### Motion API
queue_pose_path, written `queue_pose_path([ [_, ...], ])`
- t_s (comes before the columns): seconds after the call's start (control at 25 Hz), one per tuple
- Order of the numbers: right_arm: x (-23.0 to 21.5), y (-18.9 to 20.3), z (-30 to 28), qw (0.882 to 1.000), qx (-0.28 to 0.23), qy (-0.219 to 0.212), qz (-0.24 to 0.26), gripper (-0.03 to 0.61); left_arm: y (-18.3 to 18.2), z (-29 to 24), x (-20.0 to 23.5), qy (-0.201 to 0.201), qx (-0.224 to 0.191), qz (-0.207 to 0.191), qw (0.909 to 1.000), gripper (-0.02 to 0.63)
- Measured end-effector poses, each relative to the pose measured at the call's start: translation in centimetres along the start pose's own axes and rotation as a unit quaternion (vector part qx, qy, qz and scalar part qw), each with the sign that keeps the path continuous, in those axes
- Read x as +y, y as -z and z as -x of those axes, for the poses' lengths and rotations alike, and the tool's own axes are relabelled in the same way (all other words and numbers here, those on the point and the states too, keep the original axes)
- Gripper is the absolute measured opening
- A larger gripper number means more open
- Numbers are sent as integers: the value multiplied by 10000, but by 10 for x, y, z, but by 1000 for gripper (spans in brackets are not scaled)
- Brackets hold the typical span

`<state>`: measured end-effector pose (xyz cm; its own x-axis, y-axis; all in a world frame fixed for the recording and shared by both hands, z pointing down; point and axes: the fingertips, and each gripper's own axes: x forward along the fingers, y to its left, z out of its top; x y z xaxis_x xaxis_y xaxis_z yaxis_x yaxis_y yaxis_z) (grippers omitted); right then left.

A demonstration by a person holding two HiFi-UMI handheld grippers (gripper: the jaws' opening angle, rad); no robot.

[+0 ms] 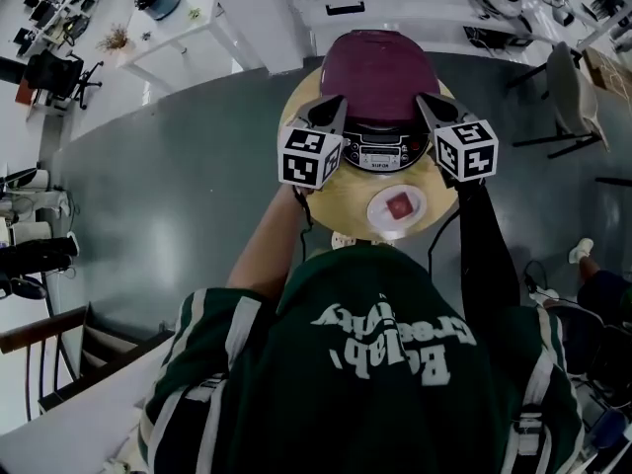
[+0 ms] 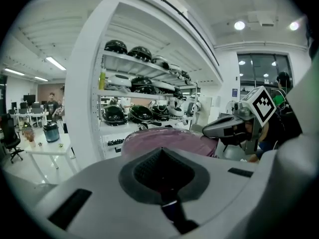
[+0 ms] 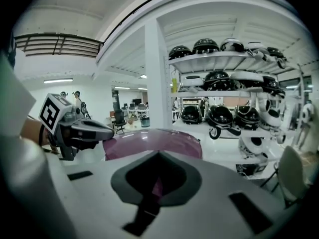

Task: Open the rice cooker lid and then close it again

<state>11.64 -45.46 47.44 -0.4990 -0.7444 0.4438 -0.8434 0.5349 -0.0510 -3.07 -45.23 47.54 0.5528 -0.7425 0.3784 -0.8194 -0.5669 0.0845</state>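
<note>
One rice cooker stands on the far half of a round wooden worktop, with its maroon lid down and its single control panel facing the person. Two grippers flank the front of the cooker. The left gripper points at the lid's front left corner and the right gripper at its front right corner. Each carries one marker cube, the left cube and the right cube, at its rear. Both grippers have their jaws pressed together into a tapered beak with nothing between them. Their tips lie close to the lid's edge; whether they touch it cannot be told. One white saucer sits at the near edge of the worktop, just in front of the panel, with one small red square item on it.
</note>
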Motion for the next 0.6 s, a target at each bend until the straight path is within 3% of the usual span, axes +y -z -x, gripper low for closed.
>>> queue_pose_path([
  [0.12, 2, 15, -4, 9998, 211, 4, 59, 3, 15, -3, -2, 14, 189, 2, 9998, -6],
  [0.28, 4, 49, -17, 9958, 905, 56, 148, 5, 51, -14, -3, 22, 652, 199, 9977, -5],
  [0.36, 6, 56, -19, 9936, 1079, 137, 311, 5, 58, -15, -3, -57, 598, 246, 9979, -5],
  [0.6, 4, 53, -20, 9959, 861, 207, 185, 5, 56, -16, -1, -76, 497, 304, 9983, -5],
])
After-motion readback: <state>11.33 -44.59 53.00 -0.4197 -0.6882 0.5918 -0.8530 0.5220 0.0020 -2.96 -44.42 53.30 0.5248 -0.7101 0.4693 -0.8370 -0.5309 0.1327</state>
